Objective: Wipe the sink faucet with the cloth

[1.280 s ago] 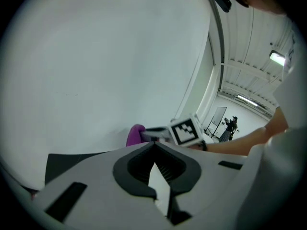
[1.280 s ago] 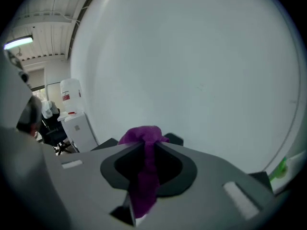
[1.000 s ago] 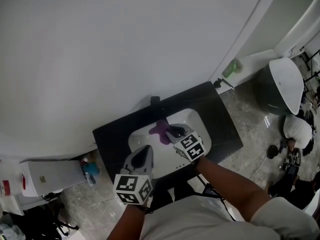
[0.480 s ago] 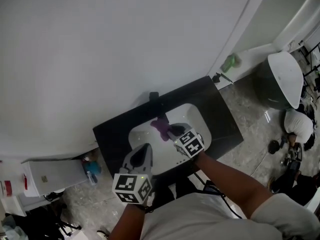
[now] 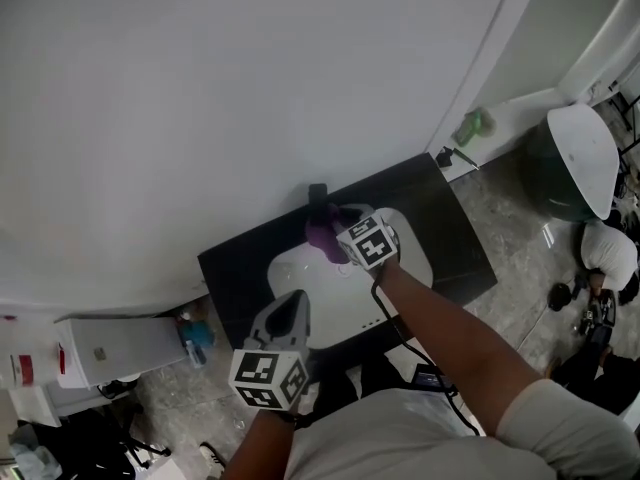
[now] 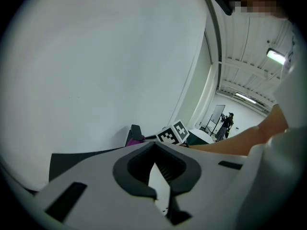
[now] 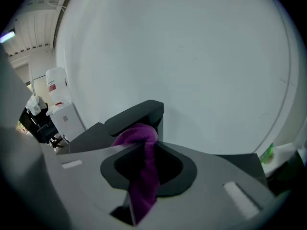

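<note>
Cloth [image 7: 144, 174], soft purple, against blocky faucet [image 7: 139, 111]

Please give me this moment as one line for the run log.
right gripper: jaws shut on purple cloth | purple cloth: at faucet | left gripper: jaws shut, empty, over sink front | phase: faucet wipe

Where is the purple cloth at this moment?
In the head view the cloth is at the back of the sink, against the faucet, held in the right tool.
</note>
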### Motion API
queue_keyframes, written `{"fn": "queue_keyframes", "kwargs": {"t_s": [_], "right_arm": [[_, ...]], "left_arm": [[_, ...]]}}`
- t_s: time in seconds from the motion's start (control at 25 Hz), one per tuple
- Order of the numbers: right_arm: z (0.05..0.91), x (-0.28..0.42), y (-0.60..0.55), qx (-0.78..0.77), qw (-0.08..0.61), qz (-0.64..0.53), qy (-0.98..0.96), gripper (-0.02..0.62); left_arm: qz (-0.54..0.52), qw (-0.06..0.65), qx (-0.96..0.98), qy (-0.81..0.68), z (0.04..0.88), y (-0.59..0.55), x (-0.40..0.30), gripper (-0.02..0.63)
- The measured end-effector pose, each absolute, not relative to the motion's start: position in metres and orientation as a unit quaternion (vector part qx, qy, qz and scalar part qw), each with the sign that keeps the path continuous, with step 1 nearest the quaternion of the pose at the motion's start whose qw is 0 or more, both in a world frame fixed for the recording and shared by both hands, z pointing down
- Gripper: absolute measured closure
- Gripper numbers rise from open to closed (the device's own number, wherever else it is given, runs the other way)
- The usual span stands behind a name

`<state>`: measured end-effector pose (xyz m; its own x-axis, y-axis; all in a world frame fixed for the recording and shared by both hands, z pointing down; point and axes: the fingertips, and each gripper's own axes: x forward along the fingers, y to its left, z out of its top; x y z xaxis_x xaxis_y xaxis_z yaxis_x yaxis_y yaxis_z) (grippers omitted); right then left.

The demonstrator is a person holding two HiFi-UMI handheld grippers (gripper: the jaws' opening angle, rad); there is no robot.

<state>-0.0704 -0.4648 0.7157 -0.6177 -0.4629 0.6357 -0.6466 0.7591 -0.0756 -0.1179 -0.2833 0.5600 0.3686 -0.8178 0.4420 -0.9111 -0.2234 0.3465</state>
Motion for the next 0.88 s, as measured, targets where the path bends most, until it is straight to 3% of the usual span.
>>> {"fn": "queue_keyframes", "kwargs": {"t_s": [0.4, 0.88], "right_arm": [[0.734, -0.016, -0.344, 0.298, 0.306, 0.228, -0.875, 0.532], [0.481, -0.019, -0.329, 0.302, 0.122, 0.122, -0.938, 0.531]], "left_arm": [[0.069, 0.278, 0.787, -0.547, 0.548, -0.284, -0.111, 0.600], [0.034, 0.187, 0.811, -0.553, 0.445, -0.292, -0.111, 0.600]]}}
